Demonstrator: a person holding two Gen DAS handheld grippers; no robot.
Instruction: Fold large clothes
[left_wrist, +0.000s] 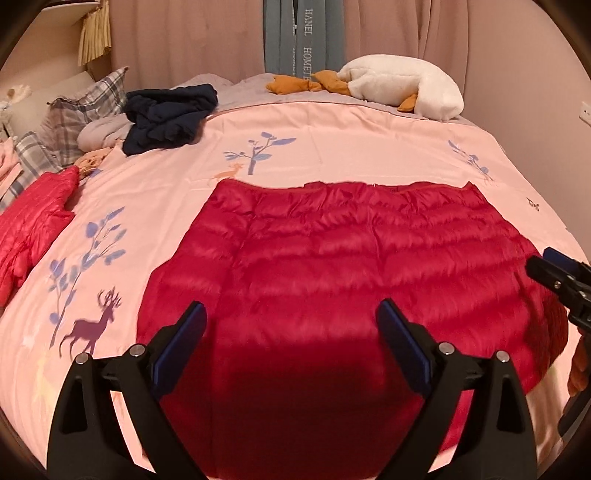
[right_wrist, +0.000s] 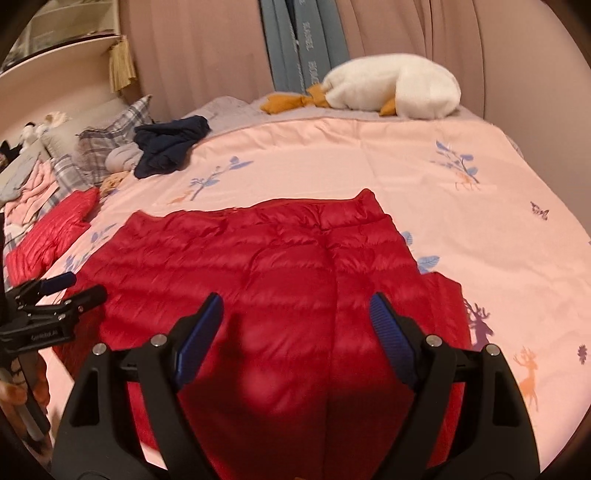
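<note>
- Landmark: the red quilted jacket (left_wrist: 332, 266), spread flat on the pink bedspread (left_wrist: 351, 140) at the near middle of your bed; every place below is given from it.
- Far left of the jacket: a second red padded garment (left_wrist: 33, 218) lying at the bedspread's edge, well apart from it.
- Left and beyond the jacket: plaid pillows (left_wrist: 74, 114) and a crumpled dark navy garment (left_wrist: 166, 118) beside them.
- Over the jacket's near left part: your left tongs (left_wrist: 291, 325), spread wide, holding nothing, blue pads (left_wrist: 184, 339) apart above the fabric.
- Directly beyond the jacket: a blue tree and orange deer print (left_wrist: 255, 151) on the bedspread.
- Over the jacket's near right part: your right tongs (right_wrist: 295, 317), also spread wide and holding nothing; whether they touch the fabric cannot be told.
- Beyond and right of the jacket: a white plush goose (left_wrist: 402, 85) with orange feet, at the bed's far edge against the curtain (left_wrist: 406, 26).
</note>
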